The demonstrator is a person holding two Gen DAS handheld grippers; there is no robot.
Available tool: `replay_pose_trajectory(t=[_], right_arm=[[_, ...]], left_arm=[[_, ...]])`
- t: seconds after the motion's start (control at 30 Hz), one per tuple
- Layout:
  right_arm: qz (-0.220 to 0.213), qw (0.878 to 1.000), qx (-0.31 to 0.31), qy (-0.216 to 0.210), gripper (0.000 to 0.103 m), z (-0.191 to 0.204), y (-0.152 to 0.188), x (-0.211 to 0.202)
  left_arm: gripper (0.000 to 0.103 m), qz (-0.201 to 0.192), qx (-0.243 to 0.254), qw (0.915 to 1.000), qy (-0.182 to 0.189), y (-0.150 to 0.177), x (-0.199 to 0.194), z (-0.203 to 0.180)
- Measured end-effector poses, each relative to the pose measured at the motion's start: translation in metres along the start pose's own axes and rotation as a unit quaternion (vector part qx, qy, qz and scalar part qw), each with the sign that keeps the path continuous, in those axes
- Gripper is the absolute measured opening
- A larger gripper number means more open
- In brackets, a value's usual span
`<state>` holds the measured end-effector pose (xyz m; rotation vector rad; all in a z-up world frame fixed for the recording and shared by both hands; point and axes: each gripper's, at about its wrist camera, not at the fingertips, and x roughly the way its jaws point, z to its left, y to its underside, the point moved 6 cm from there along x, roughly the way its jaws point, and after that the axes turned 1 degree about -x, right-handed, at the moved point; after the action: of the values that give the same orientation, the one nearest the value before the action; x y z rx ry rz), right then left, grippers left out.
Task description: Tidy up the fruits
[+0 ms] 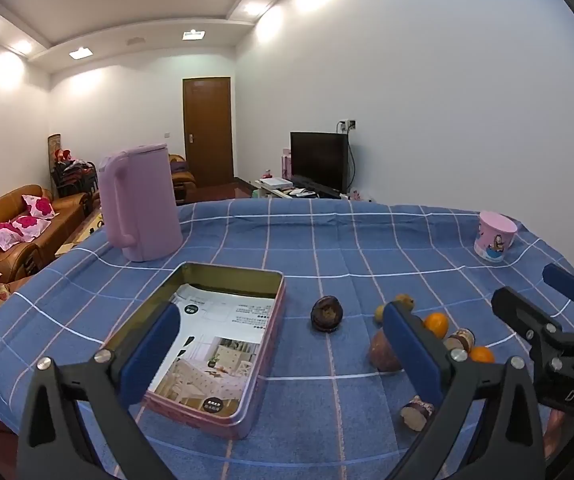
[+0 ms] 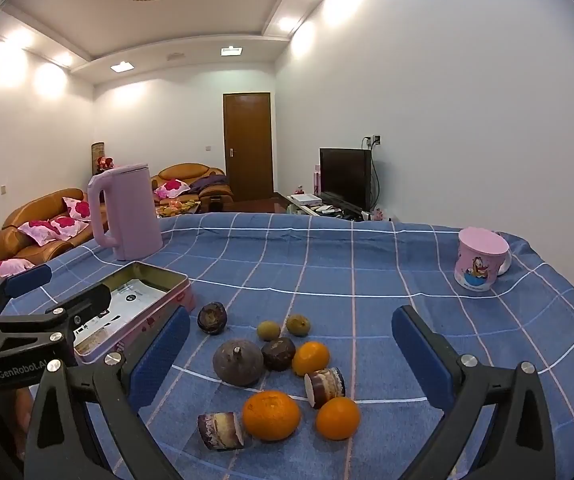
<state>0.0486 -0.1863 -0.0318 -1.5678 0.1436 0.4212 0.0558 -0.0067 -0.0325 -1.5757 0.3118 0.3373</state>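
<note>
Right wrist view: bench under blue checked cloth; open rectangular pink metal tin, empty, likely the fruits' destination; loose fruit cluster beside it, large round orange nearest; right gripper and left gripper, jaws wide apart, holding nothing.

fruits on blue cloth beside open tin.
</note>
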Motion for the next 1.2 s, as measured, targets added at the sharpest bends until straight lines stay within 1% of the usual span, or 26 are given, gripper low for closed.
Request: replay_pose_trajectory(t=[0.77,1.2], right_arm=[[-0.005,1.000,0.004,-0.003,0.102,0.0019,-0.0034,-0.0040],[0.000,1.000,0.007,-0.006,0.102,0.0042,0.0006,-0.0022]], left_arm=[[0.103,0.000,0.000,1.0000,-0.002,0.0002,0.0011,0.0035],[0.103,0.001,0.000,1.0000,-0.003,0.0008,0.0005,0.0054]])
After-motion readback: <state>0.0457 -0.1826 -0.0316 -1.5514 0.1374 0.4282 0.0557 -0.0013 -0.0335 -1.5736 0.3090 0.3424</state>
